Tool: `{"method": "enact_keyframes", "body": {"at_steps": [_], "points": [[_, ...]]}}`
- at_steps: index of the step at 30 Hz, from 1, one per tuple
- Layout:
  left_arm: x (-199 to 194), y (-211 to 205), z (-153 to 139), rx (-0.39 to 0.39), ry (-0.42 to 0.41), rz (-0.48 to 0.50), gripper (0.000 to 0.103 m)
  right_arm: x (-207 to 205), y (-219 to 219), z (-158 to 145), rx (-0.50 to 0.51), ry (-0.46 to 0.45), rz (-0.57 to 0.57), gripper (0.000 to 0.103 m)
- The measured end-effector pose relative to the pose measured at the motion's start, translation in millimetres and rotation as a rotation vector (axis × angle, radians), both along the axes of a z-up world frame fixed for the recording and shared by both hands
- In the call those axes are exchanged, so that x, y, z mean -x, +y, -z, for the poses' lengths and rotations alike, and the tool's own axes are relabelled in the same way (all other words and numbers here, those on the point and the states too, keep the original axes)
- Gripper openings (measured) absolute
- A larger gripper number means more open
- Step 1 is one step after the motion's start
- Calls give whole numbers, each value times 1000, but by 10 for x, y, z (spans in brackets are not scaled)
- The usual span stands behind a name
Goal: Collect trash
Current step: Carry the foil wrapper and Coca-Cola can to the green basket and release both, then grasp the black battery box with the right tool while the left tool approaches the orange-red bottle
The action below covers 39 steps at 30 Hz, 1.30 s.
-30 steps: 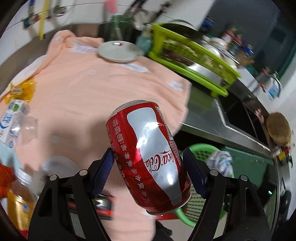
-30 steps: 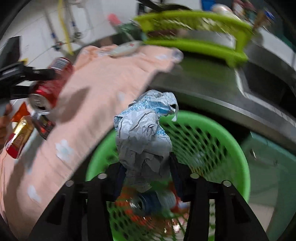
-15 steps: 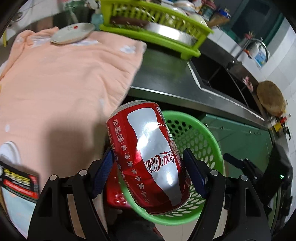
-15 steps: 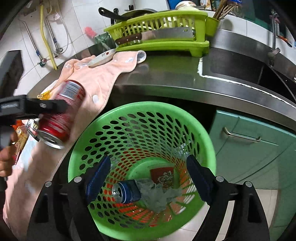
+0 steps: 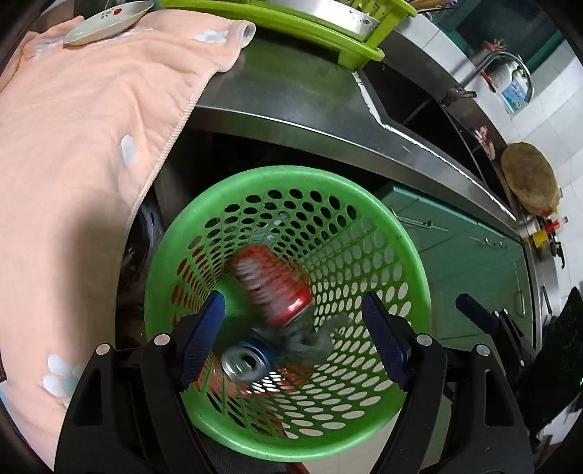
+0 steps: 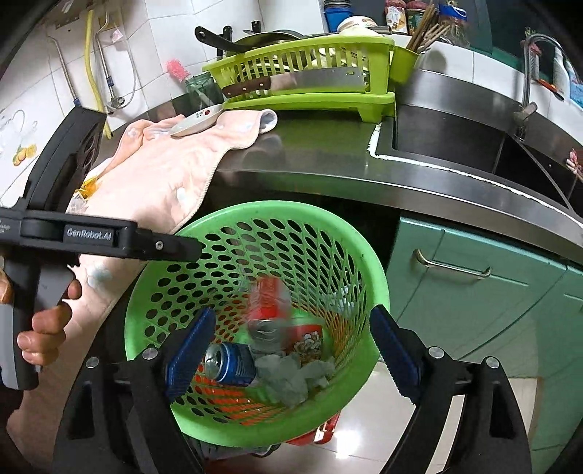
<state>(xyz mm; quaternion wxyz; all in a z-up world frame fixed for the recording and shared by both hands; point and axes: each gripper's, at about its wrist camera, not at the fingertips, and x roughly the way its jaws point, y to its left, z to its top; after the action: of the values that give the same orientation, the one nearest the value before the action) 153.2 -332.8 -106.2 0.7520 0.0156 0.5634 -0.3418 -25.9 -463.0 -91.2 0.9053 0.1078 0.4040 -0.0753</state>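
Note:
A green perforated trash basket [image 5: 408, 255] [image 6: 375, 288] stands on the floor below the steel counter. A red cola can [image 5: 271, 288] [image 6: 267, 302], blurred, is falling inside it. At the bottom lie a blue can [image 5: 244, 361] [image 6: 227, 362], crumpled paper [image 5: 309, 339] [image 6: 291, 375] and a snack wrapper [image 6: 309, 337]. My left gripper [image 5: 295, 339] is open and empty above the basket; it shows in the right wrist view [image 6: 109, 237] at the left. My right gripper [image 6: 288, 350] is open and empty above the basket.
A peach towel [image 5: 83, 120] [image 6: 164, 178] drapes over the counter's edge with a plate [image 5: 109, 22] [image 6: 196, 118] on it. A green dish rack [image 6: 313, 76] with a cleaver, a sink [image 6: 455, 142] and teal cabinet doors [image 6: 473, 291] lie behind and to the right.
My left gripper has opened and let go of the red can, which drops into the basket. The right gripper stays open; one second ago it held the crumpled paper.

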Motion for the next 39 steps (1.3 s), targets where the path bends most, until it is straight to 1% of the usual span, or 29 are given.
{"method": "enact_keyframes", "body": {"at_steps": [4, 8, 13, 22, 27, 30, 33, 39], "points": [[24, 123, -96, 16, -18, -13, 77, -7, 18, -30, -13, -9, -5, 83], [47, 338, -253, 25, -59, -41, 77, -24, 112, -88, -12, -23, -24, 83], [109, 654, -450, 17, -125, -81, 77, -86, 313, -183, -12, -40, -70, 84], [200, 1441, -688, 3, -200, -189, 77, -333, 789, -301, -25, -53, -187, 84], [239, 1953, -807, -10, -246, -266, 77, -511, 1148, -351, -14, -56, -274, 84], [275, 2258, -892, -31, -280, -310, 77, -592, 1321, -372, -10, -56, -316, 84], [308, 2495, -979, -59, -317, -334, 77, -695, 1503, -390, -14, -54, -361, 84], [412, 3065, -1103, -154, -406, -394, 77, -883, 1908, -429, -1, -51, -468, 84]]}}
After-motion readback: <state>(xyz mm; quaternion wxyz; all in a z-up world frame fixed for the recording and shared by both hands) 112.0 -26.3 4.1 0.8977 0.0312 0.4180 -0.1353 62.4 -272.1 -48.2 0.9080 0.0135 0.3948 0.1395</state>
